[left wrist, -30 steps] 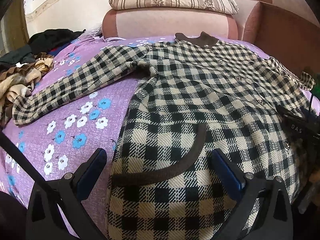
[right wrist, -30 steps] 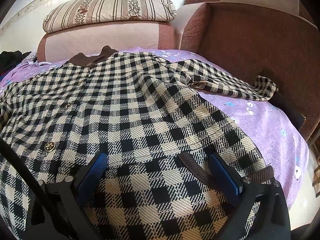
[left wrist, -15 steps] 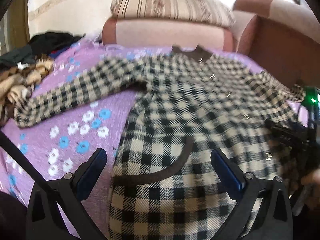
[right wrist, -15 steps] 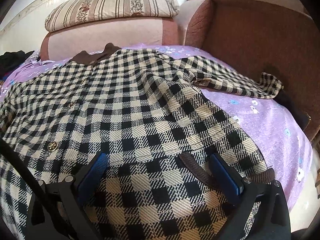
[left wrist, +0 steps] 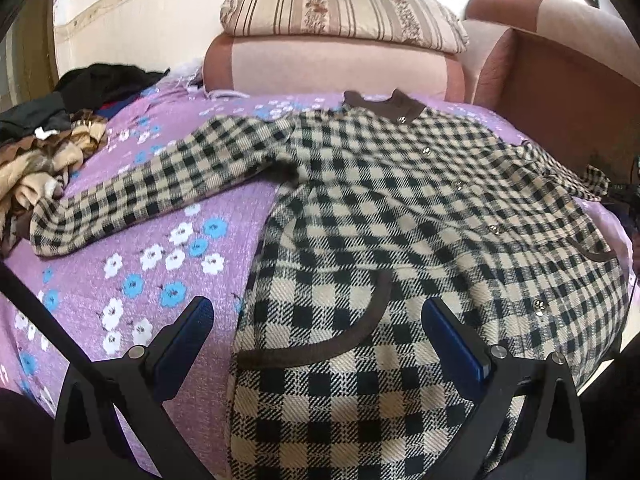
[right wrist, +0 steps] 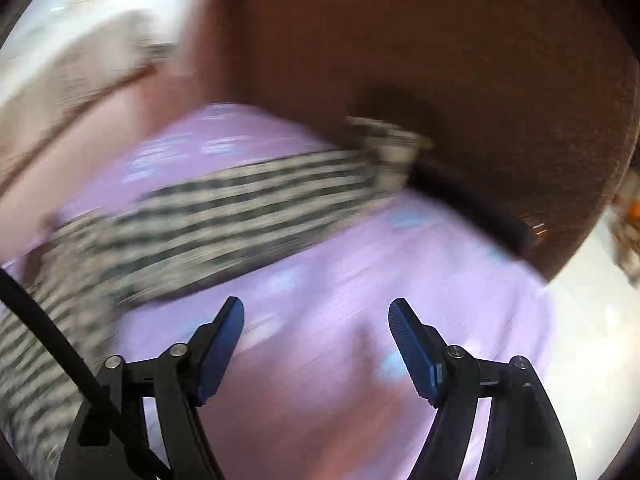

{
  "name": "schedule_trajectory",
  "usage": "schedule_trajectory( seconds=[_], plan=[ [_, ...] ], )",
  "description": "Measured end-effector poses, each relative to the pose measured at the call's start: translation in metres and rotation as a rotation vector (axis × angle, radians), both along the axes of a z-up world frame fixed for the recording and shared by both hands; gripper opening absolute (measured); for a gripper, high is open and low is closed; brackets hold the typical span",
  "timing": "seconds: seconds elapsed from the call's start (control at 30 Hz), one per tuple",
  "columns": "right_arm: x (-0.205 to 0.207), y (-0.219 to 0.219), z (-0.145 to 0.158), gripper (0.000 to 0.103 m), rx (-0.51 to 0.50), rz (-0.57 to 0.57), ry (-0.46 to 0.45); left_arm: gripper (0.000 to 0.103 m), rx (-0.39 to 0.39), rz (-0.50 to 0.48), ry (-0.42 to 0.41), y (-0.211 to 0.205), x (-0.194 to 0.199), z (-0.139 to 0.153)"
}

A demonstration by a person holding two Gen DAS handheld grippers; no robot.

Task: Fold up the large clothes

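Moved since the earlier frame: the right tool (right wrist: 316, 344) is no longer over the coat's hem but is swinging out over bare purple bedspread (right wrist: 360, 264) toward the right sleeve (right wrist: 248, 200), its view blurring with the sweep; the left tool (left wrist: 316, 344) is staying put. Item: checked coat (left wrist: 400, 216), lying face-up and spread flat on the bed, brown collar (left wrist: 384, 106) toward the headboard, both sleeves thrown out sideways — presumably laid so for folding the sleeves inward first. Left tool: hanging wide open over the hem near the brown-trimmed pocket (left wrist: 344, 344), gripping nothing. Right tool: jaws closing, nothing between them yet. Right sleeve's cuff (right wrist: 392, 144) is resting against the brown armchair (right wrist: 460, 60), which is crowding that side and may be hampering the reach. Surroundings: striped cushion (left wrist: 340, 12) on the headboard; a heap of other clothes (left wrist: 52, 136) lying well apart beyond the left sleeve (left wrist: 152, 192).
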State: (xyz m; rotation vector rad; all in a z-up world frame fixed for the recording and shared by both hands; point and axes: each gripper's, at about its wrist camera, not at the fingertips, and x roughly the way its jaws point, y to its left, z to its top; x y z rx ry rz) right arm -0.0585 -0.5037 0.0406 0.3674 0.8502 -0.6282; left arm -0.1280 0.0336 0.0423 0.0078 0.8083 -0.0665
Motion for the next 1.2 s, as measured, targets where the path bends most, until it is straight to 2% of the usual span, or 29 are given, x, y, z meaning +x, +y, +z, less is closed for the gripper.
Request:
schedule_trajectory(
  seconds=[0.03, 0.13, 0.27, 0.4, 0.43, 0.5, 0.53, 0.57, 0.63, 0.7, 0.73, 0.83, 0.97, 1.1, 1.2],
  plan=[
    [0.002, -0.027, -0.008, 0.079, 0.036, -0.058, -0.006, 0.103, -0.003, 0.001, 0.018, -0.001, 0.002, -0.003],
    [0.006, -0.069, -0.019, 0.079, 0.133, -0.142, -0.067, 0.103, 0.005, -0.004, 0.057, -0.006, 0.006, -0.008],
    [0.026, -0.091, -0.025, 0.079, 0.167, -0.128, -0.106, 0.103, 0.038, -0.026, 0.098, -0.018, 0.007, -0.015],
    [0.051, -0.112, -0.028, 0.078, 0.175, -0.146, -0.122, 0.103, 0.076, -0.033, 0.096, -0.023, 0.006, -0.015],
    [0.056, -0.114, -0.030, 0.073, 0.170, -0.152, -0.122, 0.103, 0.077, -0.032, 0.097, -0.023, 0.007, -0.015],
    [0.066, -0.118, -0.032, 0.051, 0.155, -0.156, -0.107, 0.103, 0.076, -0.030, 0.101, -0.022, 0.007, -0.015],
    [0.070, -0.120, -0.033, 0.030, 0.152, -0.158, -0.099, 0.103, 0.075, -0.028, 0.102, -0.021, 0.008, -0.015],
    [0.071, -0.123, -0.033, 0.016, 0.152, -0.157, -0.094, 0.103, 0.073, -0.024, 0.101, -0.020, 0.008, -0.014],
    [0.075, -0.120, -0.028, 0.007, 0.123, -0.163, -0.085, 0.103, 0.067, -0.020, 0.096, -0.018, 0.008, -0.014],
    [0.082, -0.106, -0.016, 0.005, 0.038, -0.150, -0.073, 0.103, 0.057, -0.017, 0.091, -0.016, 0.008, -0.013],
    [0.087, -0.091, -0.004, 0.005, -0.026, -0.118, -0.074, 0.103, 0.052, -0.017, 0.089, -0.015, 0.007, -0.014],
    [0.097, -0.043, 0.026, 0.005, -0.124, -0.008, -0.112, 0.103, 0.040, -0.021, 0.090, -0.014, 0.006, -0.016],
    [0.114, 0.063, 0.063, 0.005, -0.152, 0.265, -0.198, 0.103, 0.034, -0.035, 0.070, -0.013, 0.001, -0.015],
    [0.119, 0.201, 0.072, 0.005, -0.212, 0.649, -0.206, 0.103, 0.014, -0.028, 0.051, -0.006, -0.004, -0.010],
    [0.111, 0.300, 0.051, 0.007, -0.129, 1.002, -0.127, 0.103, -0.019, -0.012, 0.036, 0.002, -0.006, -0.003]
  ],
)
